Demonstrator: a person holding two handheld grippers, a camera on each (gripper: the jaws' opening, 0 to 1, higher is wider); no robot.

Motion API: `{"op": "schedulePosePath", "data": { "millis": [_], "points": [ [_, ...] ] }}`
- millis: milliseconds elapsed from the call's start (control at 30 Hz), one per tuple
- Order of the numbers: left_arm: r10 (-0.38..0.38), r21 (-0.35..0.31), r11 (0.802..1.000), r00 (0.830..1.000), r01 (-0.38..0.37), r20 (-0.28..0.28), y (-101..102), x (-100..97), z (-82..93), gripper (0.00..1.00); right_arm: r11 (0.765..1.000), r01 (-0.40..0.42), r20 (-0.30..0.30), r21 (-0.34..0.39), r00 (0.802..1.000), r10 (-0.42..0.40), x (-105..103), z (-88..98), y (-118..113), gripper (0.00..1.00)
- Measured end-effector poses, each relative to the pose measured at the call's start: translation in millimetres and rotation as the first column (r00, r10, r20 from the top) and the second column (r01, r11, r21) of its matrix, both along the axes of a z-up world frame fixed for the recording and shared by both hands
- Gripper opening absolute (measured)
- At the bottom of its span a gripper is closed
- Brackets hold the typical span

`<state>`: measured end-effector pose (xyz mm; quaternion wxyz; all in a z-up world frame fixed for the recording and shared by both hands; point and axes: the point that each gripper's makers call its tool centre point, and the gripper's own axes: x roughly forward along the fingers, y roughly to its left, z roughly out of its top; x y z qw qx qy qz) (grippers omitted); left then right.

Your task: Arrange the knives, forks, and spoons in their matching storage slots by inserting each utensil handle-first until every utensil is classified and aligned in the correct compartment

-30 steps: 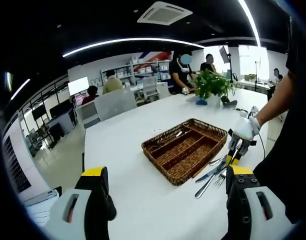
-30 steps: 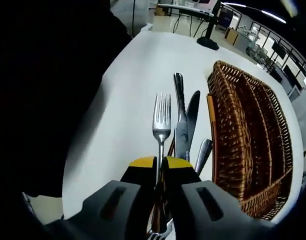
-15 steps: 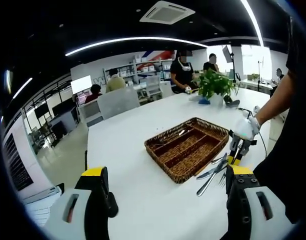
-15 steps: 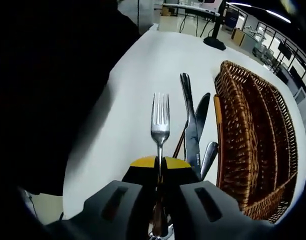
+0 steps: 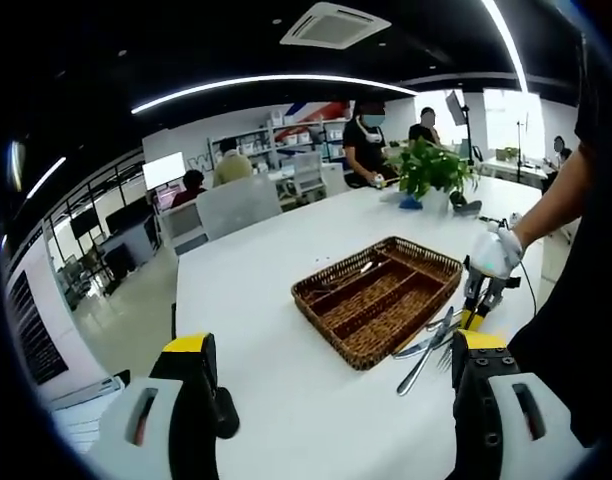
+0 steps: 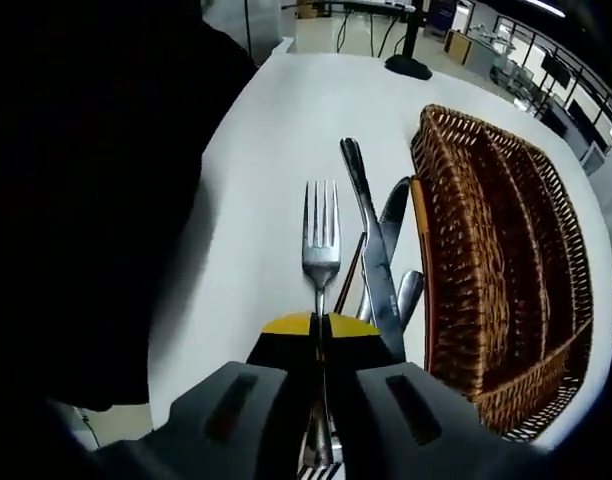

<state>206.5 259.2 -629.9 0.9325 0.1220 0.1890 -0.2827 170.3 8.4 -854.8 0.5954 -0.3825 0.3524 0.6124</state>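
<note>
Right hand-held gripper (image 6: 321, 328) clamping fork (image 6: 320, 235), wicker tray (image 6: 506, 250) rim beside, knives (image 6: 371, 245) between

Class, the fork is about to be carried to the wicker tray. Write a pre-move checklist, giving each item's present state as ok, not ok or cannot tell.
1. Right tongs shut on the fork: ok, handle pinched between the yellow tips, tines pointing away.
2. Fork free of the other cutlery: cannot tell; a knife lies close beside it on the table.
3. Left tongs out of the way: ok, open, holding nothing.
4. Wicker tray within view and unobstructed: ok, it sits just right of the cutlery pile.
5. Fork's compartment identified: cannot tell; one utensil lies in the far slot, type unclear.
6. Fork turned handle-first toward the tray: not ok, it lies alongside the rim.
</note>
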Motion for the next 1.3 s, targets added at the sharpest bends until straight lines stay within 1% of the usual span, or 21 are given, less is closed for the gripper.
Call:
{"op": "schedulePosePath", "data": {
  "millis": [167,333,433,500,567,767,867,933,967,1067,1133,1167,1233,1300],
  "points": [
    [-0.004,-0.003,1.0,1.0,0.004,0.008,-0.7,3.4,1.0,1.0,1.0,-0.005,0.008,-0.007,1.0,0.005,-0.1,13.1,0.1,0.0],
    [-0.012,-0.011,1.0,1.0,0.012,0.002,-2.0,4.8,-1.5,1.0,1.0,-0.008,0.033,-0.026,0.999,0.009,3.7,30.2,-0.5,0.0],
    [-0.019,-0.016,1.0,1.0,0.019,-0.004,-2.5,4.5,-2.4,1.0,0.999,0.02,0.028,-0.035,0.999,-0.019,5.5,45.2,-1.1,0.0],
    [-0.025,-0.022,0.999,1.0,0.024,-0.008,-2.9,4.4,-3.3,1.0,0.999,0.021,0.028,-0.042,0.999,-0.019,5.7,49.8,-1.5,0.0],
    [-0.03,-0.022,0.999,1.0,0.03,-0.01,-3.1,4.9,-4.2,1.0,0.998,0.024,0.031,-0.056,0.999,-0.022,6.2,58.4,-3.7,0.0],
    [-0.044,-0.025,0.999,0.999,0.043,-0.012,-4.3,6.8,-5.2,1.0,0.997,0.032,0.042,-0.067,0.999,-0.029,9.3,75.6,-7.7,0.0],
    [-0.052,-0.025,0.998,0.999,0.051,-0.009,-5.2,7.2,-4.3,1.0,0.997,0.043,0.042,-0.064,0.998,-0.04,9.9,87.0,-8.0,0.0],
    [-0.055,-0.025,0.998,0.998,0.055,-0.007,-5.6,7.5,-3.5,1.0,0.997,0.056,0.055,-0.054,0.997,-0.053,12.7,96.0,-6.8,0.0],
    [-0.056,-0.025,0.998,0.998,0.056,-0.006,-5.6,7.7,-3.1,1.0,0.997,0.05,0.068,-0.055,0.997,-0.047,14.0,101.8,-6.7,0.0],
    [-0.058,-0.026,0.998,0.998,0.058,-0.003,-6.8,8.3,-1.4,1.0,0.996,0.059,0.082,-0.063,0.995,-0.054,17.5,115.3,-7.1,0.0],
    [-0.061,-0.03,0.998,0.998,0.061,0.002,-8.7,9.5,-0.2,1.0,0.995,0.065,0.104,-0.069,0.993,-0.058,21.4,125.9,-7.3,0.0],
    [-0.062,-0.031,0.998,0.998,0.062,0.003,-9.7,9.9,0.0,1.0,0.995,0.074,0.126,-0.07,0.99,-0.064,24.4,133.8,-6.4,0.0],
    [-0.064,-0.036,0.997,0.998,0.064,0.006,-11.4,11.8,-0.1,1.0,0.994,0.088,0.124,-0.066,0.989,-0.08,24.2,144.6,-4.1,0.0],
    [-0.067,-0.043,0.997,0.998,0.068,0.01,-14.9,12.6,1.2,1.0,0.993,0.103,0.14,-0.063,0.986,-0.094,26.1,156.3,-1.8,0.0]
  ]
}}
